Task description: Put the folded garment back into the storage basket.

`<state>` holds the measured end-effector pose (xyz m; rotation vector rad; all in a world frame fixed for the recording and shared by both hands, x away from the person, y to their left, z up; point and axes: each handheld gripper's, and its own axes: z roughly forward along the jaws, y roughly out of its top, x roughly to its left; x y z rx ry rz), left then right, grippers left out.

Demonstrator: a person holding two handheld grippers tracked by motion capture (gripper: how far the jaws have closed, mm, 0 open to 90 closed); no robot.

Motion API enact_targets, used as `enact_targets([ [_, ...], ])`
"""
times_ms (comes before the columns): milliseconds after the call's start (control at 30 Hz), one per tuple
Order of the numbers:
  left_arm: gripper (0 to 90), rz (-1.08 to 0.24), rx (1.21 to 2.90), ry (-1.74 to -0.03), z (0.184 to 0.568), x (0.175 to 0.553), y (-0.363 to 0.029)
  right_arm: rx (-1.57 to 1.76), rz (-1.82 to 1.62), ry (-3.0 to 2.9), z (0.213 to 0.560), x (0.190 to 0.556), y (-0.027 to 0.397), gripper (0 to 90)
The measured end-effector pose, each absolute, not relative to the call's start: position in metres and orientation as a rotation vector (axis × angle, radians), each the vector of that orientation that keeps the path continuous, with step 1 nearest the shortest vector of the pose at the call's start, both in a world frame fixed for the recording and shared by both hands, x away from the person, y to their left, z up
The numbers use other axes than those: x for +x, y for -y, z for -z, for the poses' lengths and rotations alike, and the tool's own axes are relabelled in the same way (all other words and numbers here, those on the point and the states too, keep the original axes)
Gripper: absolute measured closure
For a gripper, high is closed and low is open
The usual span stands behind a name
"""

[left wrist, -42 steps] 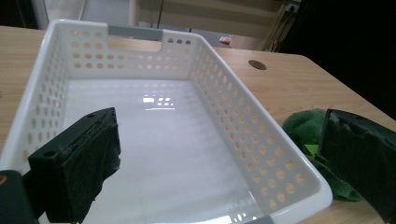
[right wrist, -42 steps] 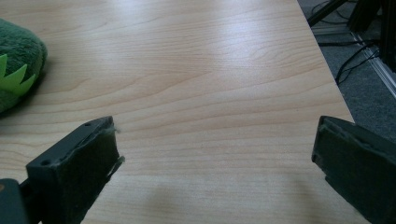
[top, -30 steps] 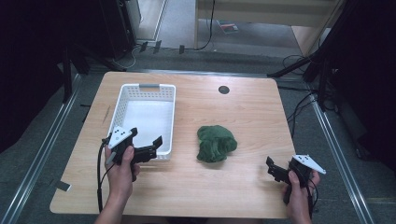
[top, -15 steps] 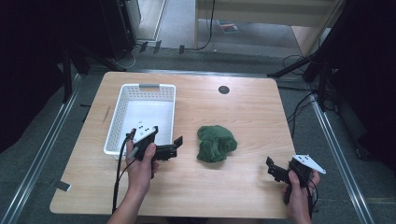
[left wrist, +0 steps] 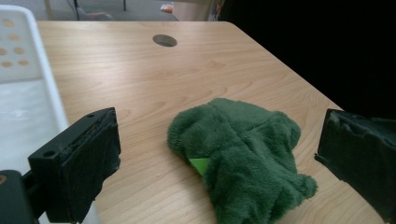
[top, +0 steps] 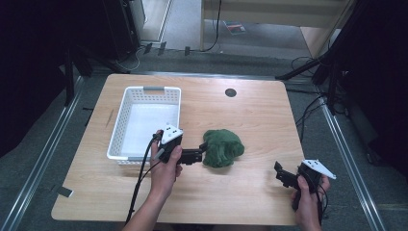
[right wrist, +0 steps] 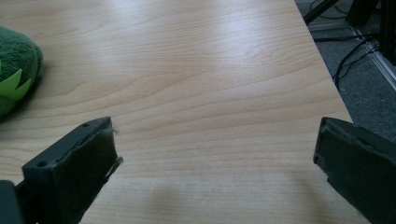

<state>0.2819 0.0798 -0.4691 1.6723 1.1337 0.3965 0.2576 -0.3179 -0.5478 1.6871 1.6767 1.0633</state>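
Left gripper view is showing the green plush toy (left wrist: 243, 154) lying mid-frame on the tabletop (left wrist: 140, 79), the left gripper (left wrist: 219, 154) holding its jaws spread around it. It looks soft, light; pinching a thick fold should work.

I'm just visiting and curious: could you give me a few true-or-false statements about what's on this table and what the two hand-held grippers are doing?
1. The green plush toy lies inside the white basket. False: it lies on the table, beside the basket.
2. The left gripper is open, right by the toy. True.
3. The right gripper grips the toy. False: it is open, over bare table.
4. The basket holds nothing. True.
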Motion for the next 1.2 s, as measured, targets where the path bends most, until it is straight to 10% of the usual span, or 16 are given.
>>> enact_targets([
  [1200, 0.0, -0.432, 1.820, -1.339, 0.527, 0.303, 0.009, 1.688, -1.064, -1.685, 0.548, 0.258, 0.318, 0.0],
])
